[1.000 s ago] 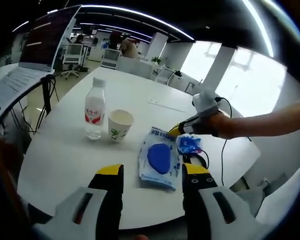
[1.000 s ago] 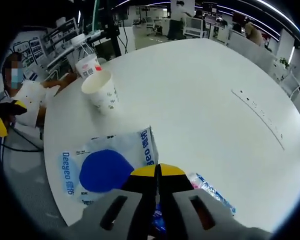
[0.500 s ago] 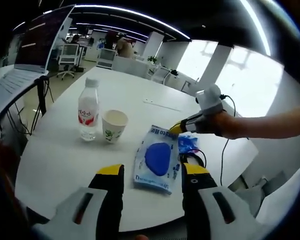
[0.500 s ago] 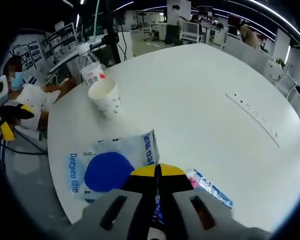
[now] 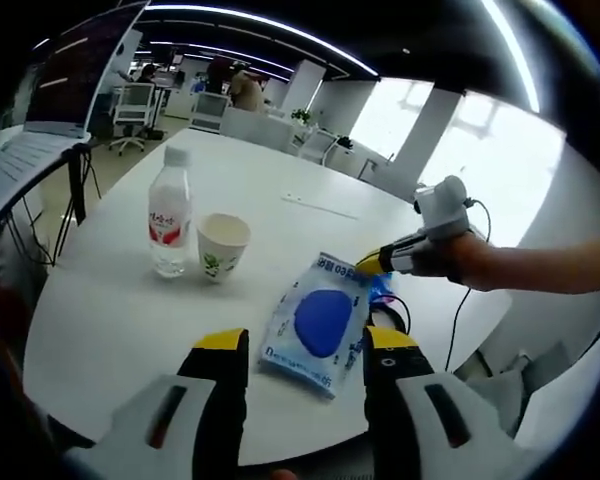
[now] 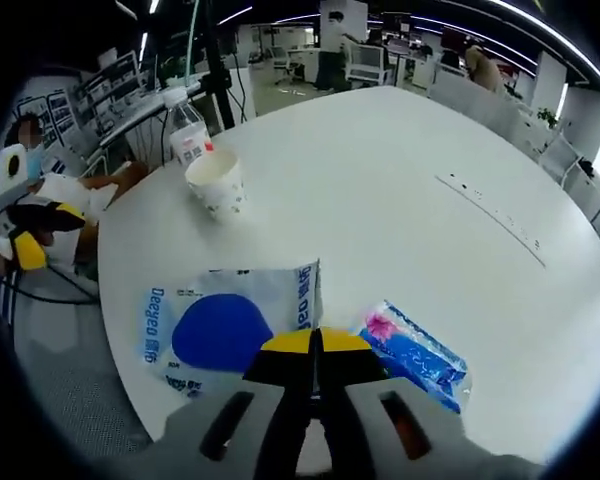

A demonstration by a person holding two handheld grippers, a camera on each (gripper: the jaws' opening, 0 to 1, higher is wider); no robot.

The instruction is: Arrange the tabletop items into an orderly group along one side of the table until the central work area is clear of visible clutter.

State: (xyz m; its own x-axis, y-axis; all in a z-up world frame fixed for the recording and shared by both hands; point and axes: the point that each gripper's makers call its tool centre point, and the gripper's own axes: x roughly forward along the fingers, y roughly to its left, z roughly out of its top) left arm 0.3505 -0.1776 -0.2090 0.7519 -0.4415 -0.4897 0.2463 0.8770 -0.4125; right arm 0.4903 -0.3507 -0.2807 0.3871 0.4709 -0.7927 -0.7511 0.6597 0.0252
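Right now my left tongs [image 5: 305, 345] hang wide apart over the near edge of the round white bench [image 5: 280, 215], holding nothing. Between their yellow tips, in the left gripper view, I see the white pouch [image 5: 317, 322] with its blue oval lying flat near that edge. Further in along the bench, a paper cup [image 5: 222, 244] stands upright, and a water bottle [image 5: 169, 213] with a red label stands upright just beside it, on the side away from the pouch; I cannot tell whether the two touch. A laptop [image 5: 50, 80] sits on a stand off the bench's far side.

My right tongs [image 6: 317, 343] come into the left gripper view from the right, their yellow tips at the pouch's far corner. In the right gripper view their jaws are pressed together tip to tip; I cannot tell whether anything is pinched between them. The pouch [image 6: 230, 325] lies just to one side of those tips and a small blue wrapper [image 6: 416, 350] with a pink patch lies just to the other, both near the bench edge. The cup [image 6: 217, 184] and bottle [image 6: 188, 139] stand well apart from them, by the bench's edge. A thin strip [image 6: 490, 208] lies on the bench toward its middle.
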